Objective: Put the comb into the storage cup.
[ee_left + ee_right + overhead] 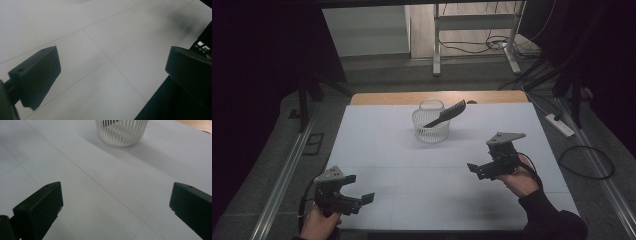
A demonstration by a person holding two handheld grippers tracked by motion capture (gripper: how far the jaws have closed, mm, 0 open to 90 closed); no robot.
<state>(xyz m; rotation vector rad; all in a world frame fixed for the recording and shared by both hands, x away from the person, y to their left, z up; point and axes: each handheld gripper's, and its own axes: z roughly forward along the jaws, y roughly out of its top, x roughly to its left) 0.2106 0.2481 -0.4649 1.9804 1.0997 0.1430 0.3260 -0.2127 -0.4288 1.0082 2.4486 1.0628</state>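
Already the dark flat tool (446, 116) leans inside the white slatted basket (431, 127), its lower end down among the slats and its upper end tilted out over the rim toward the far right. The basket stands upright on the white-covered desk (377, 140), toward the far middle, well apart from both pairs of tongs. The right tongs (478, 169) hover nearer the person and to the right of the basket, jaws spread wide and gripping nothing; in the right gripper view the basket (121, 132) sits ahead between them. The left tongs (360, 198) hang low over the near left of the desk, likewise released and bare. My reading is that the placing step looks done, or a fresh reach is about to begin; a next move would call for the right tongs to travel forward to the tool's raised end.
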